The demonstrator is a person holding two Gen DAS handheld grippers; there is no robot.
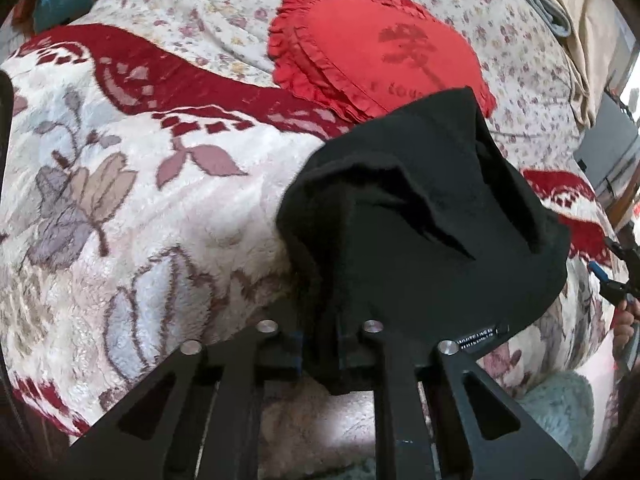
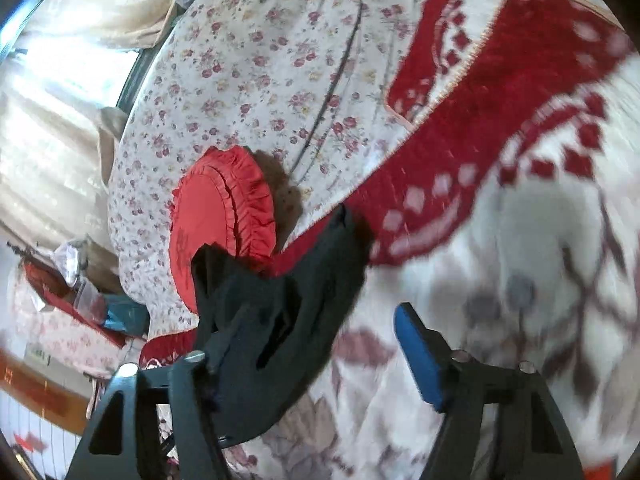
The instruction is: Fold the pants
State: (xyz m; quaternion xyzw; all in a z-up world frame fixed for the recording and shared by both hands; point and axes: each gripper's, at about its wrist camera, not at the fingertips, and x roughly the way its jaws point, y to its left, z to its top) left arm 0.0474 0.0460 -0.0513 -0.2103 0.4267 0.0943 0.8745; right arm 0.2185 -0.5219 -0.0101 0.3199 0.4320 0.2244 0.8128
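The black pants (image 1: 420, 216) hang bunched from my left gripper (image 1: 320, 344), whose jaws are shut on the cloth and hold it above the fleece blanket (image 1: 120, 200). A small label (image 1: 476, 336) shows at the lower right hem. In the right wrist view the pants (image 2: 272, 312) drape over the left side of my right gripper (image 2: 320, 344). Its jaws stand wide apart. The blue pad (image 2: 420, 356) of the right finger is bare; the left finger is hidden by cloth.
A red heart-shaped frilled cushion (image 1: 372, 52) lies on the floral sheet (image 1: 200, 8) behind the pants, and also shows in the right wrist view (image 2: 216, 216). Cream curtains (image 2: 52, 92) hang beyond the bed. A cluttered shelf (image 2: 72, 292) stands at the left.
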